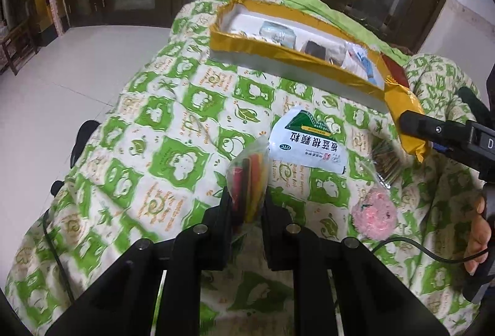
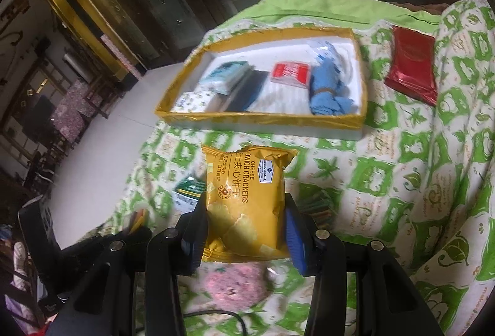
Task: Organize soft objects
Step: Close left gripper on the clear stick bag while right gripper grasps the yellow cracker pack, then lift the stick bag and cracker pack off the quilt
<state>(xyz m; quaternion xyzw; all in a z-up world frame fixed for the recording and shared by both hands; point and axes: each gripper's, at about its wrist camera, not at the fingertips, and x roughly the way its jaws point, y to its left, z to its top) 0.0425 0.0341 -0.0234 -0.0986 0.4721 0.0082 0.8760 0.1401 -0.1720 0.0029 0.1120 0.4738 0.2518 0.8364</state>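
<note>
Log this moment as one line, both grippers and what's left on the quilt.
left gripper: shut on clear bag of coloured sticks | right gripper: shut on cracker packet | quilt: white sachet, pink pouch, red packet

Dim, soft indoor light; fisheye-bent, dark corners; slight blur.

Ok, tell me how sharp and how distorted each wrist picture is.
Left wrist: strong fisheye curve with dark corners, quilt and white sachet print sharp. Right wrist: same curve, cracker packet text readable, pink thing beneath it blurred.
</note>
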